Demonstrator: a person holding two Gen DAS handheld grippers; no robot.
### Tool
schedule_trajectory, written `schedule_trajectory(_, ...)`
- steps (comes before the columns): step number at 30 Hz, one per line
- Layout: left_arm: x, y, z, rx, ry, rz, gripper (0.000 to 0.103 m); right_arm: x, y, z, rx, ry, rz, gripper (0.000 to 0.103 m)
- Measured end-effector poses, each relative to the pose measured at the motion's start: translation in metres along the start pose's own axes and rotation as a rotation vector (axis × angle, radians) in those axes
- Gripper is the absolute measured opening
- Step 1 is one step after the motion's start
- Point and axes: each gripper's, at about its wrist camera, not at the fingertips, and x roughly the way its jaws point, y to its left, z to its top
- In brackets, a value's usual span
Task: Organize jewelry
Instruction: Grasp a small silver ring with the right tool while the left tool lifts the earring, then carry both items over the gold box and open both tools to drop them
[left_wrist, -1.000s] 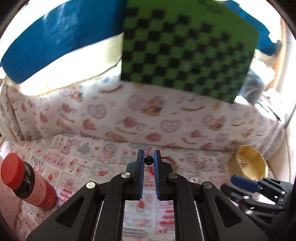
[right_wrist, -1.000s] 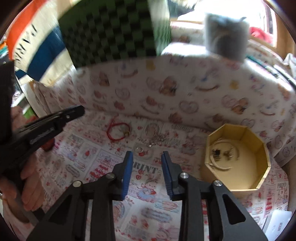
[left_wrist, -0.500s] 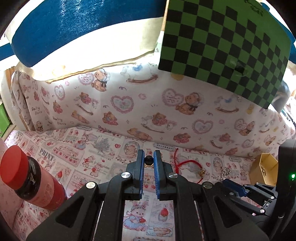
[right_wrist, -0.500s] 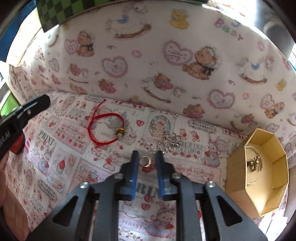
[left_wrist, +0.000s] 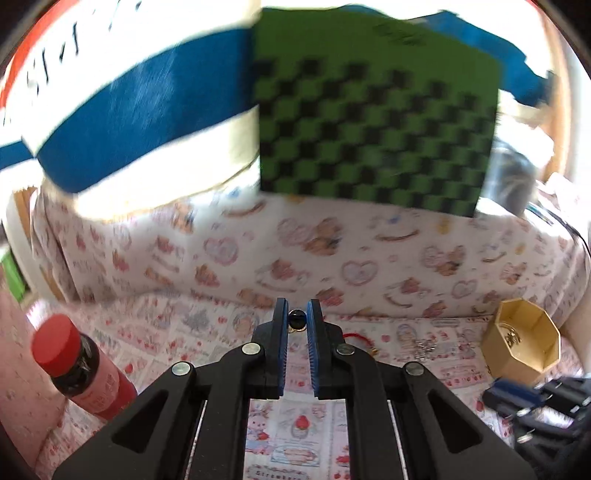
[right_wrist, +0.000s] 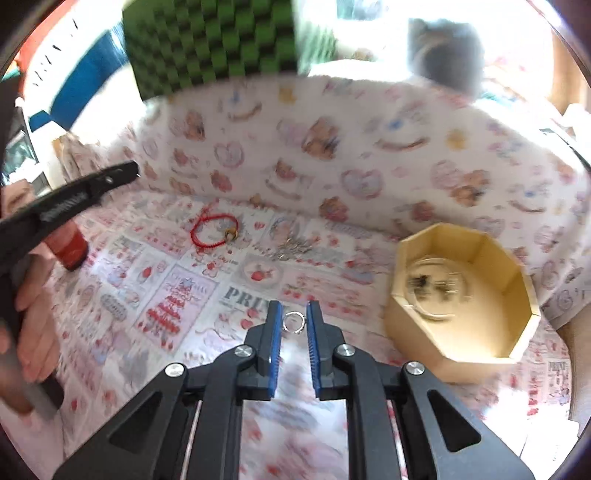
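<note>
Lifted off the cloth since the earlier frame, a silver ring (right_wrist: 293, 322) is now pinched in the right gripper (right_wrist: 293, 325), whose jaws have just been closing; a dark bead (left_wrist: 297, 318) is clamped in the left gripper (left_wrist: 296, 319). Some pieces lie in the octagonal box (right_wrist: 517, 295) right of the right gripper; red bracelet (right_wrist: 214, 230) and chain (right_wrist: 293, 245) remain ahead.

A home, this, and a cosy one: the worktop (right_wrist: 155, 295) wears a nursery-style cloth printed with teddy bears, hearts and strawberries, rising into a soft fabric-draped back (right_wrist: 369, 147). A red-capped drink bottle (left_wrist: 79, 369) stands on it, a green checkered board (left_wrist: 369, 122) leans behind, and sunlight pours in beyond a blue-and-white banner (left_wrist: 129, 110).
</note>
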Motion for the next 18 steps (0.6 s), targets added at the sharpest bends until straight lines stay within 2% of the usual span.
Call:
schedule_trajectory(3,-0.015,-0.018,-0.004,0.038,-0.04,-0.046,0.009,-0.028,-0.017,-0.01,0.03,-0.1,-0.002,0.012)
schedule_trajectory(10,-0.035,-0.056,-0.009,0.102,-0.053,-0.146,0.009,-0.076,-0.063,0.008,0.149,-0.221,0.014,0.012)
schedule_trajectory(14,-0.033,-0.081,-0.004,0.106,-0.016,-0.204,0.009,-0.088,-0.08,0.01,0.185,-0.28,-0.019,0.012)
schedule_trajectory(18,-0.022,-0.113,0.002,0.097,0.039,-0.272,0.009,-0.087,-0.098,0.01,0.216,-0.29,-0.045,0.012)
